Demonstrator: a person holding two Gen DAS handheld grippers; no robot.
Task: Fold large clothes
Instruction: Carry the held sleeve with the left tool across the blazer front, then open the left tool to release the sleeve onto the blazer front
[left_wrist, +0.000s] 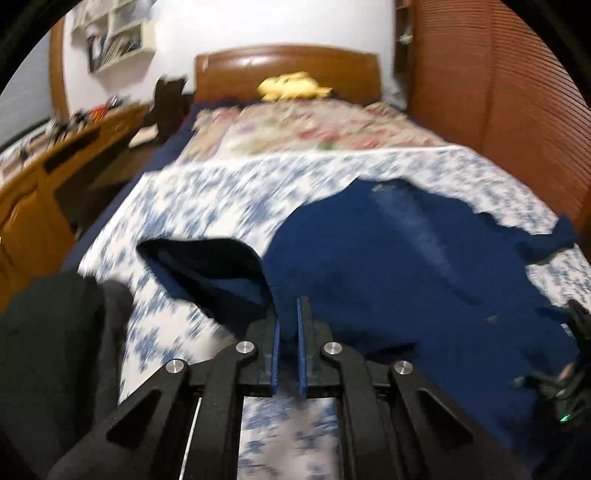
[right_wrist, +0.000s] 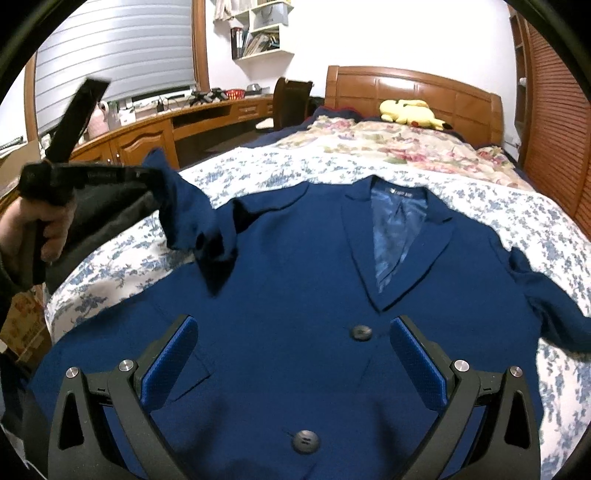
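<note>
A navy blazer (right_wrist: 295, 280) is lying front-up on the blue-and-white floral sheet (right_wrist: 266, 173) of the bed (right_wrist: 413, 88), its collar pointing toward the wooden headboard and its two dark buttons (right_wrist: 361, 332) showing down the front. The right claw (right_wrist: 291, 354) is hanging just above the blazer's lower front with its blue pads (right_wrist: 170, 362) spread wide and nothing between them — released. The left claw (left_wrist: 287, 325) is pinching the blazer's sleeve (right_wrist: 188, 218), fingers nearly together with dark blue cloth caught in the gap, and is lifting that sleeve up off the sheet beside the blazer's shoulder; in the right wrist view the raised sleeve is draping down and hiding part of the blazer's chest. The other sleeve (right_wrist: 550, 306) is lying out flat on the sheet on the far side of the blazer. Beyond the blazer's collar a flowered quilt (right_wrist: 388, 144) is covering the upper bed, and a yellow plush toy (right_wrist: 413, 112) is resting against the headboard. Off to the side of the blazer with the lifted sleeve, a long wooden desk (right_wrist: 147, 133) is running under a window with closed blinds (right_wrist: 118, 55), cluttered with small items too blurred to name, with a chair (right_wrist: 291, 99) at its end and a white wall shelf (right_wrist: 258, 33) of books above — a slatted wooden door (right_wrist: 554, 122) is standing on the opposite side.
</note>
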